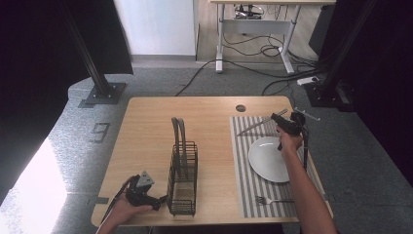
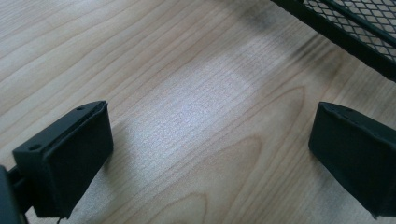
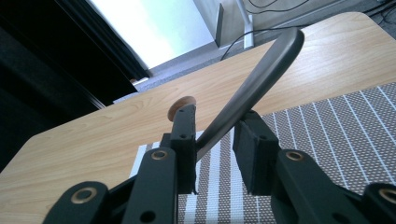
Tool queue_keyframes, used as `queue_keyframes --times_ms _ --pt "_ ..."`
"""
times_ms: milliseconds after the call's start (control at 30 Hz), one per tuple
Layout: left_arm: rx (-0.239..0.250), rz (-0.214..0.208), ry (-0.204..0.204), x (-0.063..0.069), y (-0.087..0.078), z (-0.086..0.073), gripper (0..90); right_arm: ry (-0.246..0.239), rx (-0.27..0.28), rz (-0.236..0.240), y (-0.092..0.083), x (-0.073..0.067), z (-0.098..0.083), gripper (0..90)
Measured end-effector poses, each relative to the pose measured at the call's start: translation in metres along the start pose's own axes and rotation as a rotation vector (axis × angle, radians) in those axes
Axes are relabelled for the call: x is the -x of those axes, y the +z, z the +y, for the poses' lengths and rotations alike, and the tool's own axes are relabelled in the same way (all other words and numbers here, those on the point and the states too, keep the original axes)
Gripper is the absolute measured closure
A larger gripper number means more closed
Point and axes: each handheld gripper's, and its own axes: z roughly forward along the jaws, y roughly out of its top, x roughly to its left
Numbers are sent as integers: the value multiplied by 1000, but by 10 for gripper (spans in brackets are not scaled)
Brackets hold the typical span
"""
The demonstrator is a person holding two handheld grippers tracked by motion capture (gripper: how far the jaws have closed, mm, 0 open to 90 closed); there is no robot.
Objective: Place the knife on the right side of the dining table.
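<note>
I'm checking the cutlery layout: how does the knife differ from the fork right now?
The knife is between the right gripper's jaws, above the far end of the striped placemat; the fork lies flat on the placemat's near end. The knife is tilted, its handle pointing up and away; the fork lies level, with no gripper at it. The knife is beyond the white plate, the fork in front of it. Both look metal.

A single pale numeral "9" (image 1: 101, 132) is marked on the grey floor (image 1: 73, 141), just beside the table's left edge in the high view. No other text, label, brand or sign is legible on the table, the wire basket, the placemat, the plate or the cutlery.
</note>
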Motion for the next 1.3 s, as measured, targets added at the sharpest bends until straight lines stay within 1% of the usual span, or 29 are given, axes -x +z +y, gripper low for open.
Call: queue_keyframes --times_ms 267,500,667,900,1000,1033,1067,1100,1133,1167,1200,1233,1300 --pt "0 0 1 0 0 0 0 17 -15 -17 1 4 -2 682" --pt "0 -1 1 0 0 0 0 16 -39 -36 2 9 -3 659" --pt "0 -1 1 0 0 0 0 36 -54 -47 5 15 -4 644" --pt "0 -1 1 0 0 0 0 41 -73 -68 7 19 -6 625" --pt "0 -1 1 0 0 0 0 39 -80 -74 7 21 -6 631" --pt "0 -1 1 0 0 0 0 18 -89 -97 7 21 -7 709" --pt "0 -1 1 0 0 0 0 -37 -94 -145 8 19 -8 712" --pt "0 -1 1 0 0 0 0 -84 -88 -160 8 18 -8 713" --pt "1 -2 2 0 0 0 0 -78 -76 -138 7 18 -8 713" --pt "0 -2 2 0 0 0 0 -43 -66 -120 6 19 -7 715" --pt "0 -2 2 0 0 0 0 -20 -63 -117 6 19 -6 721" --pt "1 -2 2 0 0 0 0 -21 -68 -117 6 19 -6 721" --pt "1 -1 2 0 0 0 0 -59 -84 -149 6 19 -7 716"
